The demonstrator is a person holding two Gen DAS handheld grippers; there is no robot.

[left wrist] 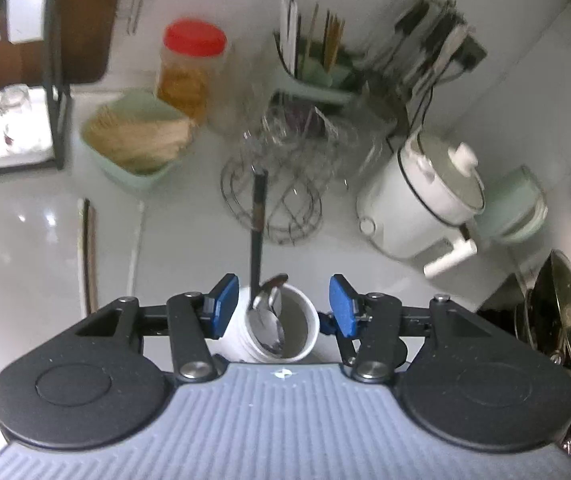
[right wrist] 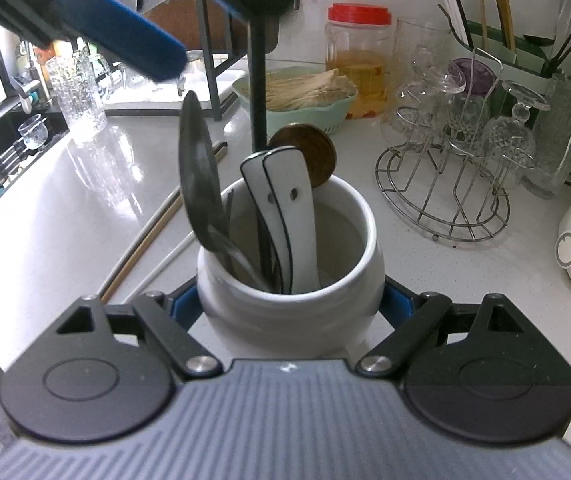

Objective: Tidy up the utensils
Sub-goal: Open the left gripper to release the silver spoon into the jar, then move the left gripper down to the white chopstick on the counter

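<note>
Clamped between the blue pads of the right gripper (right wrist: 291, 304) is a white ceramic utensil crock (right wrist: 291, 280), held low on its bulging body while it stands on the white bench (right wrist: 65, 184). Inside it are seen a dark metal spoon (right wrist: 197, 176), two white black-edged handles (right wrist: 285, 208) and a brown wooden disc-ended utensil (right wrist: 311, 152), all leaning against the rim. The left gripper (left wrist: 281, 306) is held above the crock (left wrist: 285, 324) with jaws parted, nothing pressed between them; a black-handled spoon (left wrist: 259, 216) stands in the crock just below. The glazed crock is judged heavy, rigid, slippery and breakable, best held around its widest part. Loose chopsticks (right wrist: 157, 228) lie on the bench to the left; being light, stiff and thin, they would best be pinched near mid-length.
</note>
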